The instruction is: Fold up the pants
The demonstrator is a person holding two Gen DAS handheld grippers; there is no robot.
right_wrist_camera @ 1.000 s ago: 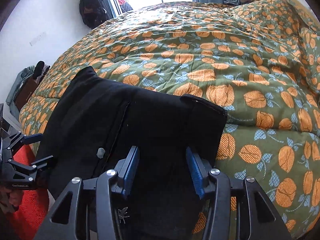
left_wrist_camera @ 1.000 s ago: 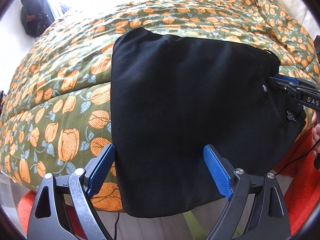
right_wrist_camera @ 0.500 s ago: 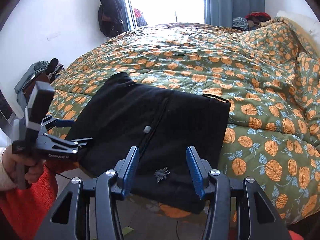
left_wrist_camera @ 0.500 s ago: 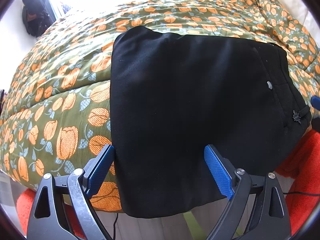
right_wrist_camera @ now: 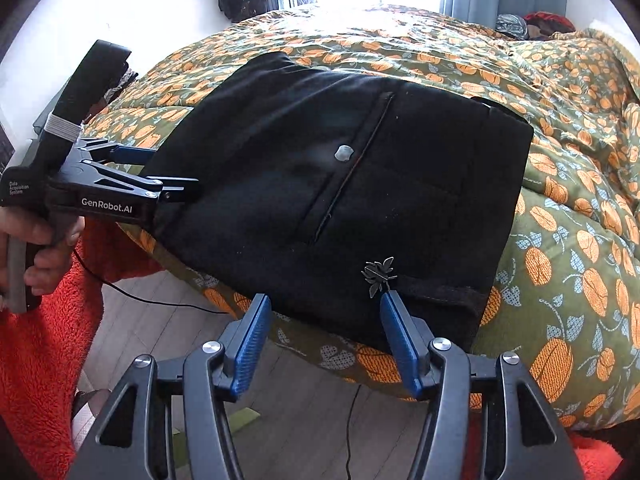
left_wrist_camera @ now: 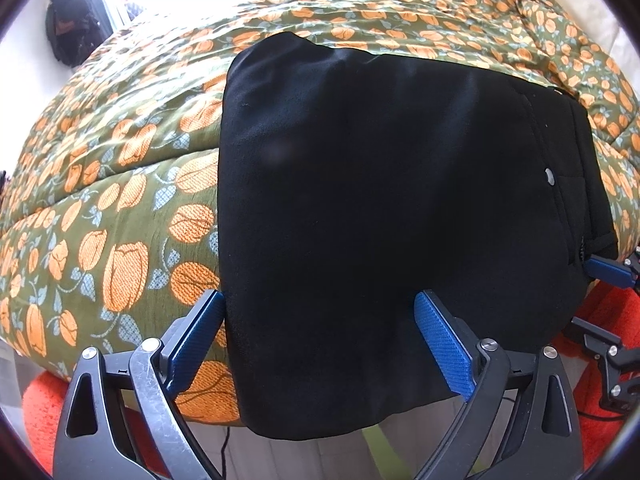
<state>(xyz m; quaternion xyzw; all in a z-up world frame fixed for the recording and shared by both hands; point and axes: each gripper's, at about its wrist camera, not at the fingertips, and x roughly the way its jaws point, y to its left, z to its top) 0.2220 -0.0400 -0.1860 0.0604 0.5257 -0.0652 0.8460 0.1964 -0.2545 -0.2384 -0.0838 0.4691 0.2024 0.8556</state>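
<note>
Pants folded on bed, ahead of both grippers' fingers.

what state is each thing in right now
pants: folded into a flat block, lying at the bed edge, held by neither gripper
button: facing up
left gripper: wide open, opening, nothing pinched
right gripper: open, opening, nothing pinched
quilt: spread over the bed

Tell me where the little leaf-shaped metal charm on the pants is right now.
In the right wrist view, the leaf charm sits on the black pants near their bed-edge hem, just above the right gripper's right-hand fingertip.
</note>
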